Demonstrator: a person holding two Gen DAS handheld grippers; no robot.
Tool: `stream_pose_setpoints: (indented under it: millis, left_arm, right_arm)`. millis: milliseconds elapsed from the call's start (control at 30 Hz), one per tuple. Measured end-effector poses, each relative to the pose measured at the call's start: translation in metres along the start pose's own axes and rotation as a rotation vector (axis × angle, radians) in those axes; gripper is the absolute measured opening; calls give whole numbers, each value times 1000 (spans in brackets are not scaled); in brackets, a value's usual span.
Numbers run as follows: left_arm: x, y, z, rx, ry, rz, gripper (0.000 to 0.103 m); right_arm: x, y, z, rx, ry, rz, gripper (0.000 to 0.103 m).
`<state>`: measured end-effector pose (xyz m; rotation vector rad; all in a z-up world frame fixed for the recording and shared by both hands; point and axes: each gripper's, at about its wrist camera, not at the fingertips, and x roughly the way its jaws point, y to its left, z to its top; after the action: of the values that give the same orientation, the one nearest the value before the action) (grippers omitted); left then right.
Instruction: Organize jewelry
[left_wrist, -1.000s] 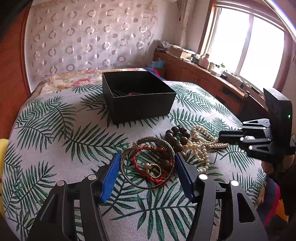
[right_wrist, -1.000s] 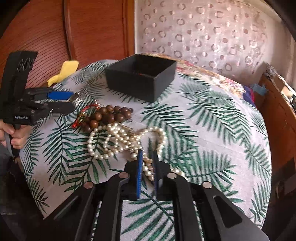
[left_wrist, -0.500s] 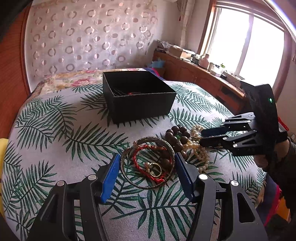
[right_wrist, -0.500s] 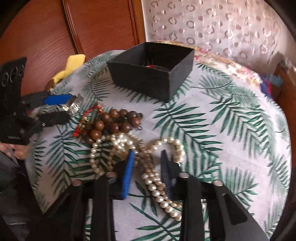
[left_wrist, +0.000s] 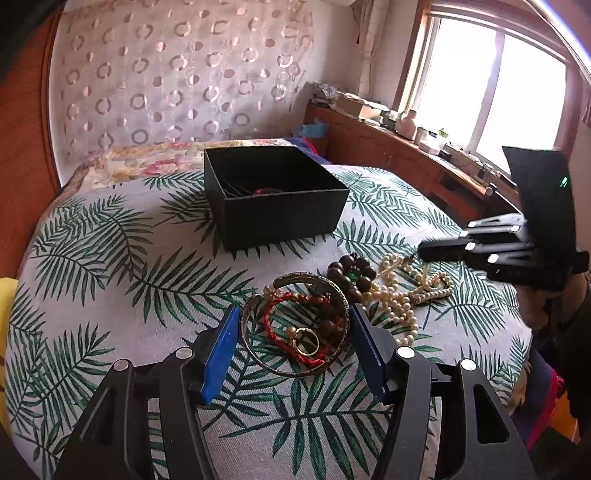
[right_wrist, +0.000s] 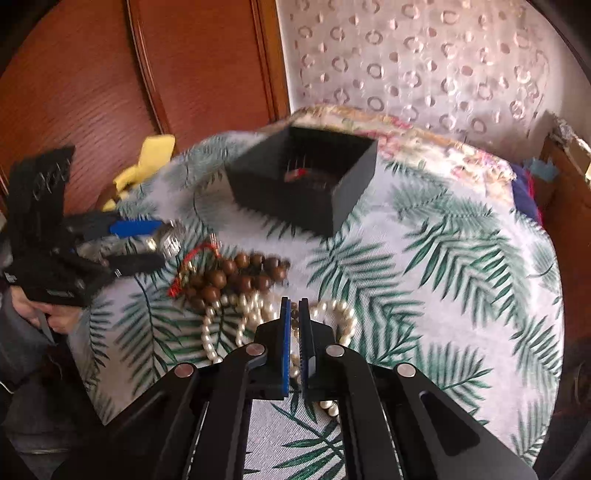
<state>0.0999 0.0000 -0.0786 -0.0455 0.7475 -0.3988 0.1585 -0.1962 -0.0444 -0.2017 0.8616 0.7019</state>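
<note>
A pile of jewelry lies on the palm-leaf cloth. My left gripper (left_wrist: 291, 328) is open, its blue pads on either side of a metal bangle (left_wrist: 295, 325) that holds a red cord bracelet (left_wrist: 280, 328) and a gold ring (left_wrist: 306, 339). Beside it lie brown wooden beads (left_wrist: 351, 273) and a pearl necklace (left_wrist: 402, 291). My right gripper (right_wrist: 294, 308) is shut on a strand of the pearl necklace (right_wrist: 258, 314), which hangs up from the pile. The black box (left_wrist: 273, 195) stands behind, open, with something red inside.
The round table (left_wrist: 110, 258) drops off at its edges. A yellow object (right_wrist: 147, 162) lies at the table's far side by the wooden door. A wooden sideboard (left_wrist: 406, 155) with clutter runs under the window.
My right gripper opened over the pearl necklace, then closed on a strand and lifted back to the right. My left gripper stayed around the bangle.
</note>
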Motion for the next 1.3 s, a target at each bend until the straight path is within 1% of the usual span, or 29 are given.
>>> stream_pose_setpoints:
  millis: [233, 533, 833, 967, 1100, 1300]
  left_arm:
    - [-15, -7, 18, 21, -52, 8, 57]
    - [-31, -17, 53, 54, -128, 18, 57]
    - [-30, -15, 83, 79, -150, 31, 57]
    - [-20, -9, 97, 77, -148, 36, 57]
    - [-6, -3, 110, 73, -142, 40, 57]
    - [20, 10, 125, 58, -121, 45, 57]
  right_arm:
    - [-48, 7, 27, -49, -122, -57, 5]
    - [-88, 13, 74, -95, -235, -109, 5]
    - [-121, 21, 132, -147, -351, -124, 5]
    - [-126, 23, 158, -172, -380, -131, 5]
    - [-122, 20, 179, -185, -390, -134, 5]
    - [-99, 6, 201, -175, -386, -89, 5]
